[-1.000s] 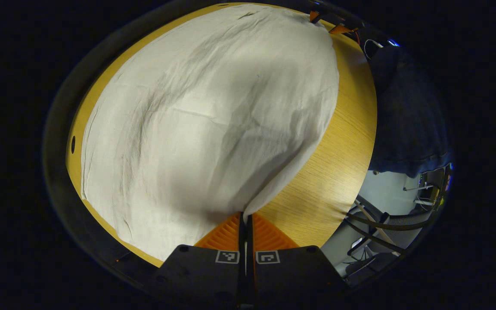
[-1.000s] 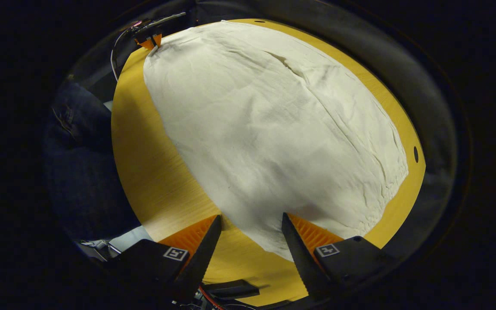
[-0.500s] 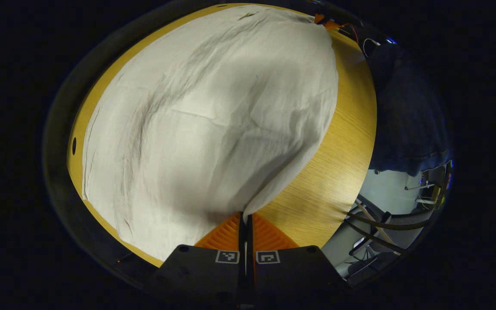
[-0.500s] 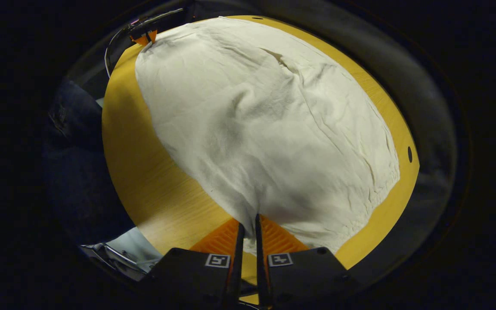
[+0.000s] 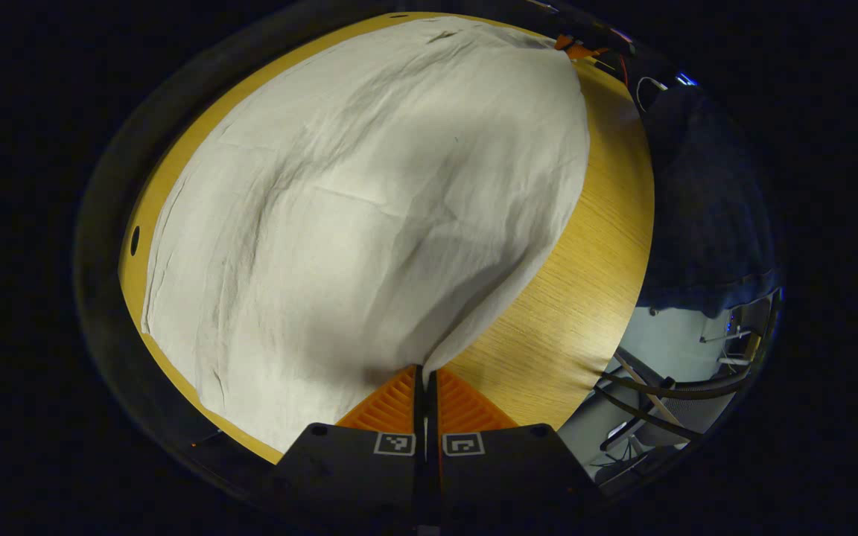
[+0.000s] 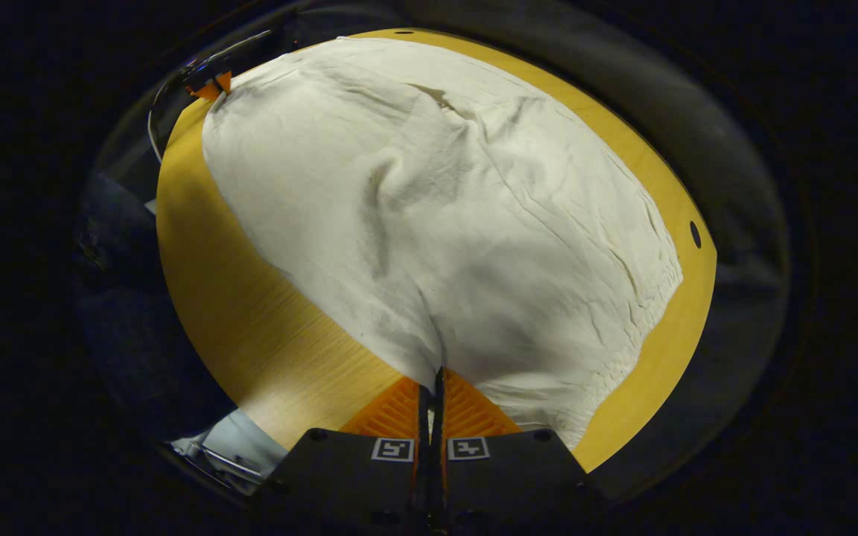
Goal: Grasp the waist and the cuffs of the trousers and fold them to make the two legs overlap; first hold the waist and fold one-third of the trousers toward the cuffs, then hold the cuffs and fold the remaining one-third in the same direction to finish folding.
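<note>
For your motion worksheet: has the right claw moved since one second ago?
Yes. The right claw was open and short of the trousers; it has advanced across the table onto their near edge and closed on it.

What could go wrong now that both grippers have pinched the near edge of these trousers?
1. The left gripper and right gripper each hold only a thin bit of the trousers, so the cloth could slip out on lifting.
2. The trousers cover most of the table and reach its far edge, so pulling could drag them off.
3. Creases already run across the cloth and could get folded in.
</note>
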Demonstrator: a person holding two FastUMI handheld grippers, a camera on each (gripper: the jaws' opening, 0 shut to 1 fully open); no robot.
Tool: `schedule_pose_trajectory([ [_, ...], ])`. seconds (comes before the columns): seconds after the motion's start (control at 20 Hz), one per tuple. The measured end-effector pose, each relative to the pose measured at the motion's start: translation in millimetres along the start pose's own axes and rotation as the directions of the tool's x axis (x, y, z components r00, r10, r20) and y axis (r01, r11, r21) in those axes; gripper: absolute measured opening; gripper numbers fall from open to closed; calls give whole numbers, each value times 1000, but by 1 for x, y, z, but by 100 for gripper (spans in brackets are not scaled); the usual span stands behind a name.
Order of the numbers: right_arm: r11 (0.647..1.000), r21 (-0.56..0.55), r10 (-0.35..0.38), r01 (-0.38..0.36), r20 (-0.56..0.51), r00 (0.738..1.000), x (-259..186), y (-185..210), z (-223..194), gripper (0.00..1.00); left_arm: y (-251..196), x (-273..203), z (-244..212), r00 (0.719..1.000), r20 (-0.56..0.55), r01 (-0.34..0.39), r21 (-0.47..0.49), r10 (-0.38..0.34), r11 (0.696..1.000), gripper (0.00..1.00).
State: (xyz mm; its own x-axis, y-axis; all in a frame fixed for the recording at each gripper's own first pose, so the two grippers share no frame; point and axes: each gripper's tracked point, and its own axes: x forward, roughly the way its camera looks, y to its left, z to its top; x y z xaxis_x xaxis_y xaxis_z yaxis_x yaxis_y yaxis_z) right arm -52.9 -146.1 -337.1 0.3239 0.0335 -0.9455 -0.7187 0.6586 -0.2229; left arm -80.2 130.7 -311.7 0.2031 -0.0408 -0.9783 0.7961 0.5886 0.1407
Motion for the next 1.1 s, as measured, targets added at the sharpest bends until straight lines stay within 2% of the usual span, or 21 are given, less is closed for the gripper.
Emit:
schedule_pose_trajectory([
  [0.1, 992, 124, -29, 22, 54, 998, -5, -3, 8, 2, 9, 2, 8, 997, 59, -49, -104, 56, 993, 0],
  [0.2, 970, 240, -72, 43, 114, 991, -12, -10, 19, 2, 18, 0, 24, 985, 137, -69, -260, 108, 963, 0],
  [0.3, 943, 326, -129, 68, 170, 977, -19, -19, 33, 2, 37, -9, 47, 955, 215, -100, -414, 204, 905, 0],
  [0.45, 900, 429, -199, 83, 232, 952, -26, -34, 51, 2, 74, -27, 92, 879, 320, -100, -598, 352, 795, 0],
  [0.6, 851, 518, -274, 88, 295, 915, -38, -53, 77, 2, 122, -48, 136, 805, 351, -126, -687, 479, 716, 0],
  [0.85, 764, 639, -413, 91, 375, 830, -57, -100, 139, 2, 219, -98, 244, 662, 375, -187, -756, 649, 628, 0],
  [0.9, 752, 652, -430, 92, 382, 818, -62, -108, 149, 2, 185, -102, 203, 638, 374, -197, -766, 673, 612, 0],
  [0.95, 740, 666, -452, 94, 389, 803, -63, -115, 155, 2, 218, -99, 243, 622, 374, -185, -784, 688, 593, 0],
  [1.0, 730, 677, -466, 95, 391, 794, -65, -121, 162, 0, 248, -104, 259, 612, 368, -171, -803, 700, 571, 0],
  [1.1, 711, 698, -489, 89, 400, 775, -62, -141, 185, 2, 276, -111, 275, 577, 363, -160, -829, 732, 537, 0],
])
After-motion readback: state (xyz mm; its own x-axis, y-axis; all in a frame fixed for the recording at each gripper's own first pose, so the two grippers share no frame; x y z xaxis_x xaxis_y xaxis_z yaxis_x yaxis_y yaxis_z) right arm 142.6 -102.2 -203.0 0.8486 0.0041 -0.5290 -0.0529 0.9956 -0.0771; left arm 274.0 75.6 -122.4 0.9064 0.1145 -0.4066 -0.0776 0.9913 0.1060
